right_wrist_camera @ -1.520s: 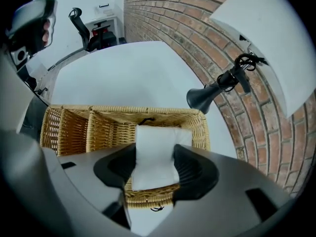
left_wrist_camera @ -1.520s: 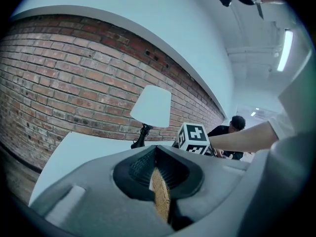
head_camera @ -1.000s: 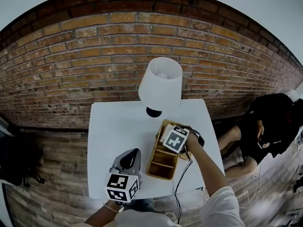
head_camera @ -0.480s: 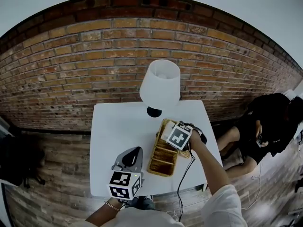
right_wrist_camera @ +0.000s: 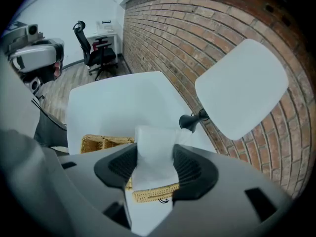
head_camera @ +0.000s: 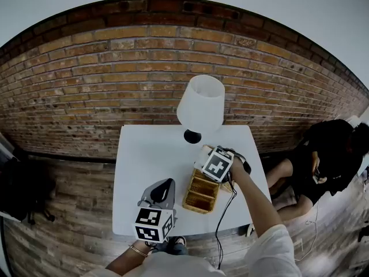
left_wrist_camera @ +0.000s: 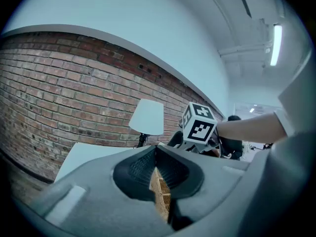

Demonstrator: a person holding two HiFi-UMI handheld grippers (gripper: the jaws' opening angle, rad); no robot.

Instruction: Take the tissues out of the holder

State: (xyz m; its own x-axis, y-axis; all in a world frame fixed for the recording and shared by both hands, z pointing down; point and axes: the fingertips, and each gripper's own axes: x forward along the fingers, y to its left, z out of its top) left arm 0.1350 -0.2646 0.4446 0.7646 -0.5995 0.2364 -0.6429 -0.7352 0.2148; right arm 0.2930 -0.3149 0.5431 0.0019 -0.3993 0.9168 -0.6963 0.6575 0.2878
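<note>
Gripping the tissues (right_wrist_camera: 153, 137), the right tongs (right_wrist_camera: 154, 158) hold them over the holder (right_wrist_camera: 98, 143); removal appears nearly complete. Left tongs (left_wrist_camera: 156, 154) are closed, empty.

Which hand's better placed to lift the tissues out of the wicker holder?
Right. The right gripper's jaws grip the tissues over the holder; the left gripper hangs shut and empty beside it.

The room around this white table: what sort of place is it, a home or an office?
Probably an office or studio, not a home: a bare brick wall, a black swivel chair by a desk, and a ceiling strip light.
</note>
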